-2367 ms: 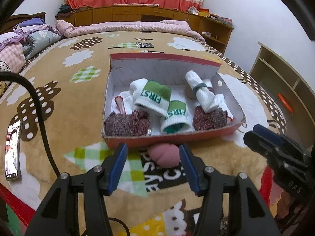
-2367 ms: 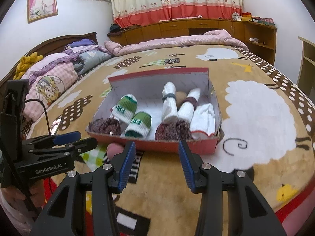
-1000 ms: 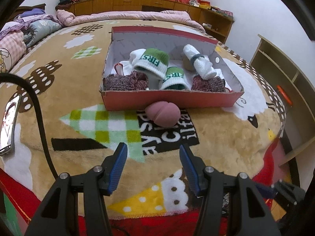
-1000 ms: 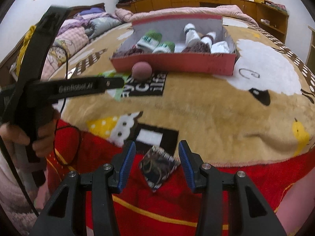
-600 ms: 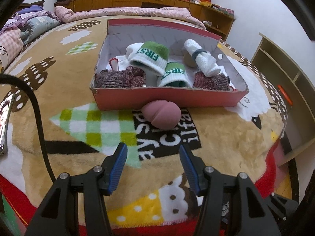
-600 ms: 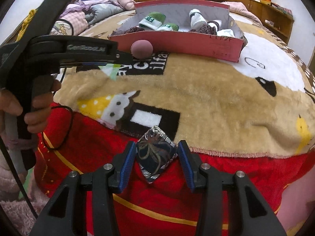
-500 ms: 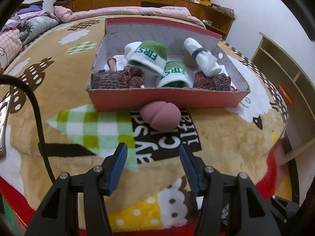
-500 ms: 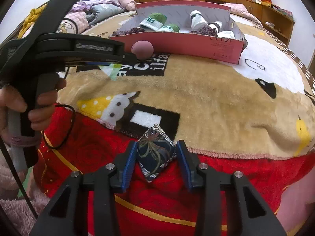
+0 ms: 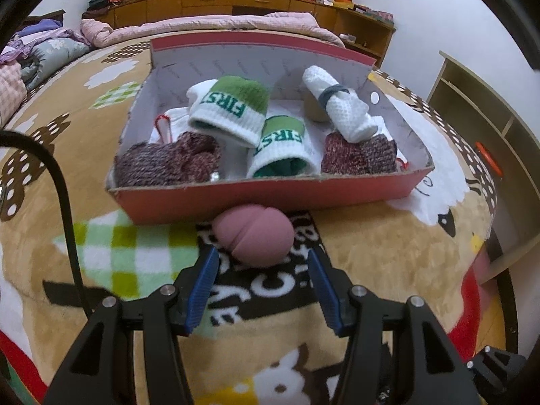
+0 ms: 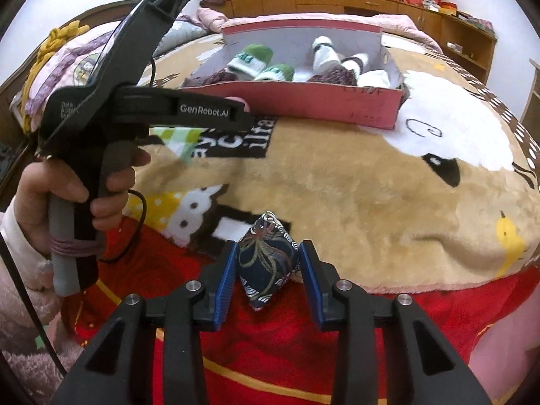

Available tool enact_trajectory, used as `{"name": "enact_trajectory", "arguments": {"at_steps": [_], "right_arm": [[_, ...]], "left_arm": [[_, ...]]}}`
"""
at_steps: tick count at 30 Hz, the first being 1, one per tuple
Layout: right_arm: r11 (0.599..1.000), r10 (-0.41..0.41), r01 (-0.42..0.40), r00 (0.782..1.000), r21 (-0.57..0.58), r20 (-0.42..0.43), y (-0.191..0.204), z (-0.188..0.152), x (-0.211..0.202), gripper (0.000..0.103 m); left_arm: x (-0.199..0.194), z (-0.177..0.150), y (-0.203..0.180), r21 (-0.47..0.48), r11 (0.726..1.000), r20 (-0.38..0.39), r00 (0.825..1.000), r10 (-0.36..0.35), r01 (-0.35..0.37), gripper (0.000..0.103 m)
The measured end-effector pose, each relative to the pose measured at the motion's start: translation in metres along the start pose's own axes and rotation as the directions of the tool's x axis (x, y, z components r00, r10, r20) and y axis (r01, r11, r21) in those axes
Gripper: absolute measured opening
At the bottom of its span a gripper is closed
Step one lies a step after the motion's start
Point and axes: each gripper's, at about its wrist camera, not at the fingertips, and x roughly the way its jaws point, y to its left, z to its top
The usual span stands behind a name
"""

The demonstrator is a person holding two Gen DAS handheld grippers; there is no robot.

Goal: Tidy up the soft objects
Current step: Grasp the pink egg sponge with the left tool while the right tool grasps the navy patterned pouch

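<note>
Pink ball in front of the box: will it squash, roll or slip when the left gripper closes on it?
The pink ball looks soft and seamed, so it will probably squash a little. Rounded, it could roll, though the plush blanket and the box wall behind should check it. The left gripper is open around its near side.

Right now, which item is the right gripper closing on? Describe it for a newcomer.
Start at the red box of socks on the bed, then come to the blanket's near edge. There the right gripper pinches a small beanbag: dark navy, pyramid-shaped, floral-patterned, unlike the plain pink ball.
</note>
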Motion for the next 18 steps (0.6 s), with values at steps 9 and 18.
{"name": "enact_trajectory", "arguments": {"at_steps": [9, 18], "right_arm": [[1.0, 0.006, -0.006, 1.0, 0.028, 0.01, -0.01, 0.003, 0.003, 0.038], [0.999, 0.009, -0.01, 1.0, 0.039, 0.021, -0.013, 0.003, 0.001, 0.038]], "left_arm": [[0.021, 0.006, -0.004, 0.007, 0.999, -0.001, 0.999, 0.042, -0.042, 0.061], [0.02, 0.005, 0.009, -0.029, 0.999, 0.015, 1.0, 0.016, -0.016, 0.047]]}}
